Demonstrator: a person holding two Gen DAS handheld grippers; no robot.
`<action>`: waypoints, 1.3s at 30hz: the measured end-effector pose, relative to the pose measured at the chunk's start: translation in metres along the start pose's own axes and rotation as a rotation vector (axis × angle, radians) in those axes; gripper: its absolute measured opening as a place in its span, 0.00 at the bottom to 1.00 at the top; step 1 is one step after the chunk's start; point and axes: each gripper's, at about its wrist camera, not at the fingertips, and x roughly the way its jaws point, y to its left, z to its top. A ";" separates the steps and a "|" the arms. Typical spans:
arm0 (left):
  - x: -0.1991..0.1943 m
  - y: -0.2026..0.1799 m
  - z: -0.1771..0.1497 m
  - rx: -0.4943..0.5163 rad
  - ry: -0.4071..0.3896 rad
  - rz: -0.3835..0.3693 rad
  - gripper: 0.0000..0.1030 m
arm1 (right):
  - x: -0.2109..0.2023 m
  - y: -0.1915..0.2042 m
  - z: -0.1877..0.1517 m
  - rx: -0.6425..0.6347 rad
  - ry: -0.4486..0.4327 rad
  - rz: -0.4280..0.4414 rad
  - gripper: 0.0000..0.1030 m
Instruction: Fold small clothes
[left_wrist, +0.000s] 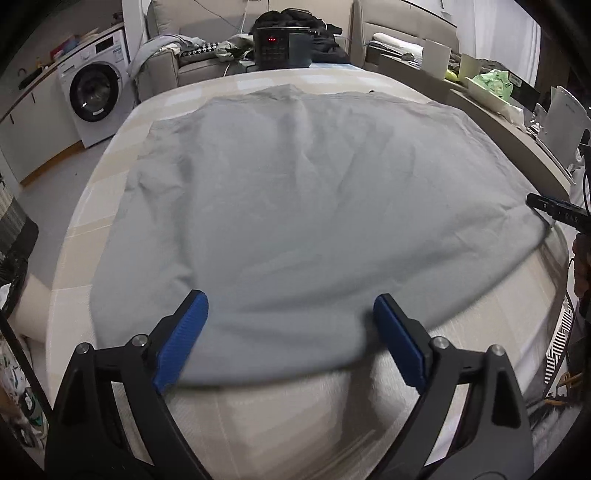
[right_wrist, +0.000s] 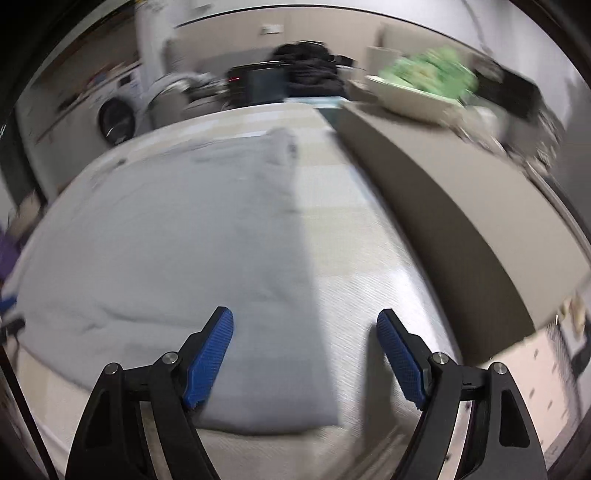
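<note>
Cloth (left_wrist: 295, 206): grey, thin, creased, spread flat on the bed (left_wrist: 110, 155), its near edge toward the grippers and its far edge toward the cooker (left_wrist: 282, 48).

Left gripper (left_wrist: 291, 315): claw wide, nothing between the blue pads; near edge of the cloth lies under and between the fingers, not pinched.

Right gripper (right_wrist: 304, 325): claw wide, empty; near right corner of the cloth (right_wrist: 266, 369) sits under its left finger, bare bed under its right. View is blurred.

Step, as judged: take the near edge at two points for a fold toward the cooker.

Handling notes:
- Drop each claw until one pad slides under the hem.
- Close on a single layer only.
- Lift both corners evenly, keeping the edge taut.
- Risk: pinching bed cover with cloth.
</note>
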 end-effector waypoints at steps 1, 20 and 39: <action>-0.003 0.000 0.001 -0.011 0.003 -0.001 0.87 | -0.003 0.003 0.000 -0.008 -0.002 0.004 0.78; 0.067 -0.060 0.077 0.079 0.026 -0.065 0.89 | 0.029 0.148 0.028 -0.349 0.058 0.227 0.78; 0.015 -0.030 0.024 -0.053 0.017 -0.098 0.89 | -0.005 0.085 0.000 -0.220 -0.026 0.128 0.80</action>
